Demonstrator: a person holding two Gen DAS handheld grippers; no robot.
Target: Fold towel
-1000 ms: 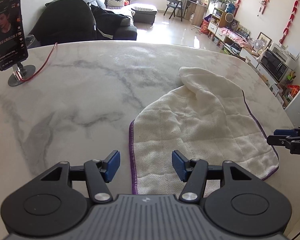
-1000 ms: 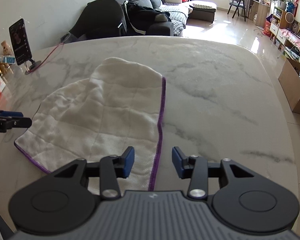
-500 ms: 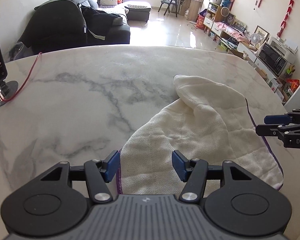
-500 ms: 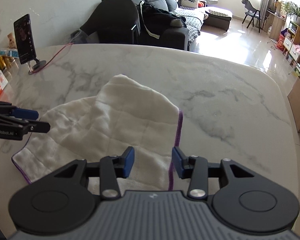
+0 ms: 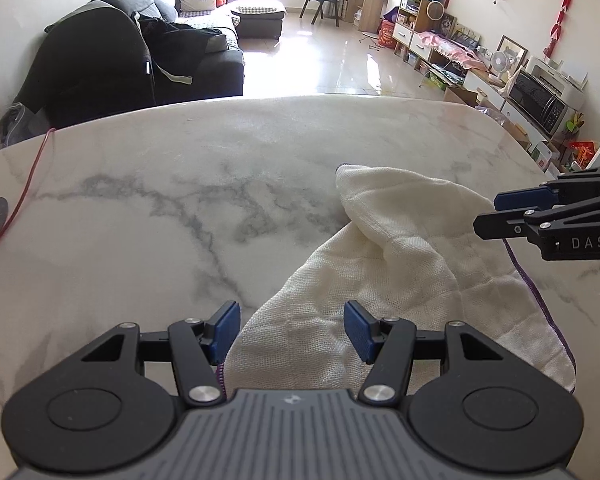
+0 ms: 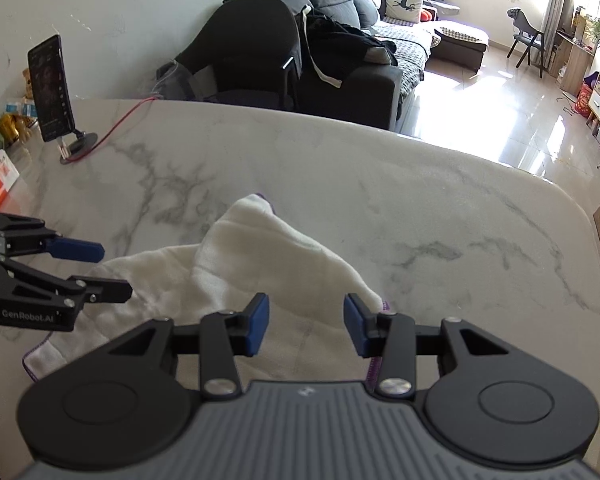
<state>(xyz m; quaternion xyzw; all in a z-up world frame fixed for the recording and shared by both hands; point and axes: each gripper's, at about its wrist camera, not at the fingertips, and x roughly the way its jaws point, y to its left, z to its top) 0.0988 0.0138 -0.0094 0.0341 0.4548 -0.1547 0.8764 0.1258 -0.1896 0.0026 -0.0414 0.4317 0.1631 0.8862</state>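
Marble table (image 5: pixel 148 240) carries the rumpled white towel (image 5: pixel 404 276), long axis running away from both tongs, left gripper (image 5: pixel 290 330) open over its near-left purple-hemmed corner, right gripper (image 6: pixel 306 326) open over its near-right corner, neither gripping cloth.

Readable text was only on the tools: "DAS" on the right tool (image 5: pixel 500 216) body, "GenRobot.AI" on the left tool (image 6: pixel 108 270) body, both white on black.
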